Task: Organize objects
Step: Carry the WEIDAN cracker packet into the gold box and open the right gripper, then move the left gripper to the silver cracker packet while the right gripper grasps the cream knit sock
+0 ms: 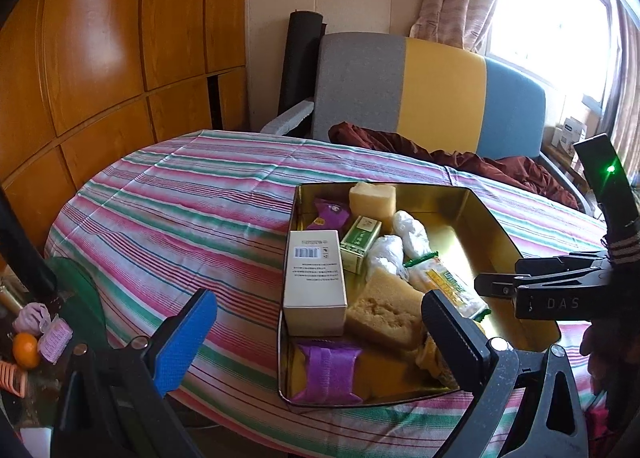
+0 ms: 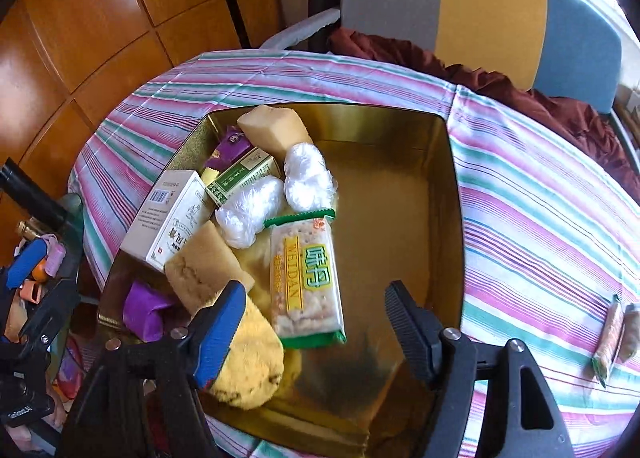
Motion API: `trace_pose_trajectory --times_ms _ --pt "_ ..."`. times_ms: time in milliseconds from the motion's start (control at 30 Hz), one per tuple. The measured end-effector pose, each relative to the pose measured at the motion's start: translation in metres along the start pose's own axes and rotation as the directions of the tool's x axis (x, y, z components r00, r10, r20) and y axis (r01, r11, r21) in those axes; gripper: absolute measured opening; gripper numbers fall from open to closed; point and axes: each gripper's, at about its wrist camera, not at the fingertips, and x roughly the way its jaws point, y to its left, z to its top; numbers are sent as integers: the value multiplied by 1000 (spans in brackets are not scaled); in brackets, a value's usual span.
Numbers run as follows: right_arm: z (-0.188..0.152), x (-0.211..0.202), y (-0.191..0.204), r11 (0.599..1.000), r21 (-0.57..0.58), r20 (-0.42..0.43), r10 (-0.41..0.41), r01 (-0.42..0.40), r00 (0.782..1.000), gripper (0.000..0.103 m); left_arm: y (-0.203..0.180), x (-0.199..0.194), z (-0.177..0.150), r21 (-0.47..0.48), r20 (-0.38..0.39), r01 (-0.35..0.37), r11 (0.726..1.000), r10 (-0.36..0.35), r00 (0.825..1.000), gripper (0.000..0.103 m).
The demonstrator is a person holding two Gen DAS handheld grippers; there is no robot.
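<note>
A gold tin (image 2: 384, 178) sits on the striped tablecloth, its left half filled with snacks. Inside are a white box (image 2: 168, 214), a green box (image 2: 240, 174), two plastic-wrapped white lumps (image 2: 308, 174), pale cake blocks (image 2: 204, 262), purple packets (image 2: 144, 310), a yellow cookie (image 2: 248, 366) and a green-edged cracker packet (image 2: 304, 278). My right gripper (image 2: 316, 334) hangs open over the tin's near end, its pads apart from the cracker packet lying just beyond them. My left gripper (image 1: 320, 338) is open wide above the tin (image 1: 472, 226), near the white box (image 1: 314, 282).
Two more snack packets (image 2: 616, 334) lie on the cloth right of the tin. A low side table at the left holds an orange (image 1: 26, 350) and small clutter. A grey, yellow and blue chair (image 1: 432, 90) with a dark red cloth stands behind the table.
</note>
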Motion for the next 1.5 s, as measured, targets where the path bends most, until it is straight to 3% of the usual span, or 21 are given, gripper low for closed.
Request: trace_pose_trajectory --times_ms 400,633,800,1000,1200,1267,1333,1400,1500 --pt "-19 -38 -50 994 91 66 -61 55 996 74 -33 -8 0 83 -4 52 995 -51 999 103" --pt "-34 -57 -113 970 205 65 -149 132 987 74 -57 -8 2 134 -18 106 985 -104 994 103" --pt "-44 -75 -171 928 305 57 -244 216 968 75 -79 -7 4 179 -32 151 972 -148 988 103" --pt "-57 -98 -254 831 476 52 -354 288 934 79 -106 -5 5 223 -54 198 955 -190 980 103" --pt "-87 -108 -338 682 673 58 -436 287 898 79 -133 -5 7 257 -80 270 928 -258 963 103" --pt "-105 -106 -360 615 749 49 -421 246 906 79 -144 -3 8 267 -96 298 916 -283 954 103" --pt "-121 -106 -379 540 824 46 -366 172 930 80 -155 -2 9 277 -101 319 907 -302 948 103" --pt "-130 -111 -387 508 853 78 -348 117 934 80 -168 -1 10 281 -111 345 896 -326 939 103" --pt "-133 -105 -392 493 864 60 -305 104 950 82 -190 2 11 302 -138 385 872 -359 923 103"
